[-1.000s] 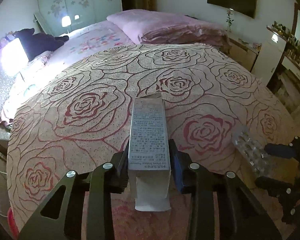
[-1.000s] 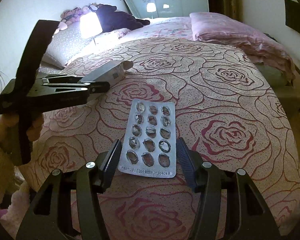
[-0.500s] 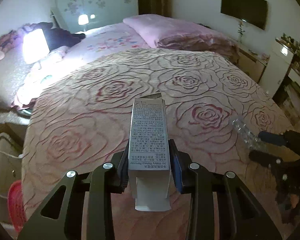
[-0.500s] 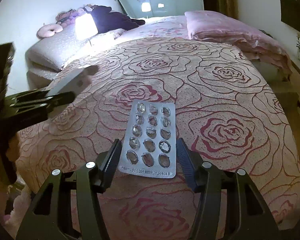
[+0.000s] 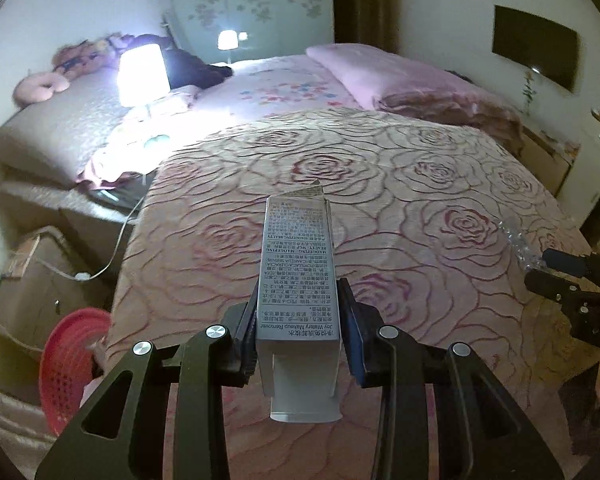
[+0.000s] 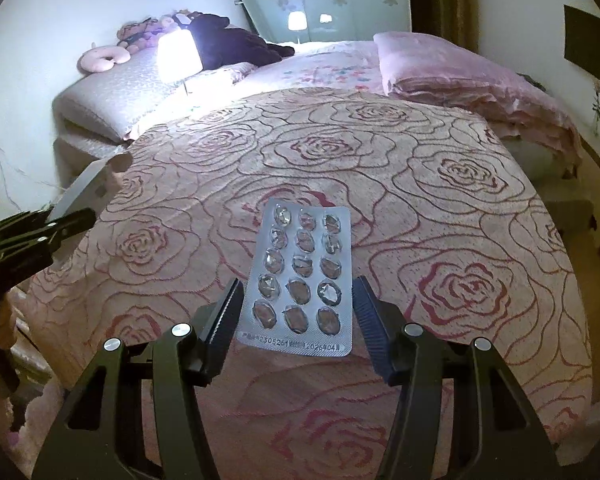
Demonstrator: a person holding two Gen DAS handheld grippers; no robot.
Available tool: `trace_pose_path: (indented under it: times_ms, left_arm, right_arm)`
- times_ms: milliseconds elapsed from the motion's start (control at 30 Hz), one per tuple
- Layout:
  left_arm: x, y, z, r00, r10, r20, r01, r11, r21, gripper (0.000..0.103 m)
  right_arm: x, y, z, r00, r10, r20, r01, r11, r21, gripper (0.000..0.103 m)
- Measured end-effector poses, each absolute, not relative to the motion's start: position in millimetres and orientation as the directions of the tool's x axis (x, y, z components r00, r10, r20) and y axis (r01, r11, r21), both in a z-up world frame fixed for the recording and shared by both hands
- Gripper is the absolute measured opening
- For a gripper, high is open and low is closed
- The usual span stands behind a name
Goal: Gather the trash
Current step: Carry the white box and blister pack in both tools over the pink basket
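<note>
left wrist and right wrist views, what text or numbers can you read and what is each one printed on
"Joy Watery Makeup Remover", upside down, on the grey carton in the left tongs.
"MAOGEPING BEAUTY", upside down, higher on the same carton.
The carton's dense small lines: too small to read.
"2305261" and "12026404", along the near edge of the empty blister pack in the right tongs; the characters before them are blurred.

Black claw (image 5: 298, 350) arms, silver screws, seemingly blue-edged pads.

Grey carton (image 5: 298, 276), printed text, top flap open, clamped lengthwise btwn left tongs (image 5: 298, 336). Empty 15-pocket silver blister pack (image 6: 302, 276), flat, btwn right tongs (image 6: 298, 316), above rose bedspread (image 6: 440, 184).
</note>
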State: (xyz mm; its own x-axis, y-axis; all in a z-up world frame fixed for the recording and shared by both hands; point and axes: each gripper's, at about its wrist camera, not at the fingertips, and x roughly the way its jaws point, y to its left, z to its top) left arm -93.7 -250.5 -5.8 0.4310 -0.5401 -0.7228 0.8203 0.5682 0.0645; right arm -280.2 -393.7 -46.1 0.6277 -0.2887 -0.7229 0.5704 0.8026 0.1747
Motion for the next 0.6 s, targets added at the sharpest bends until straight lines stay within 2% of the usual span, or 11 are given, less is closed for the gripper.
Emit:
trace_pose_path:
  times_ms: [600]
  left_arm:
    - [-42.1,-158.7,2.3,0.538,-0.452,-0.712,0.656,0.755,0.016,0.033]
  right_arm:
    - [-219.5,-362.4,-29.4,0.658,-0.258,-0.708,0.477,0.870,0.126,0.055]
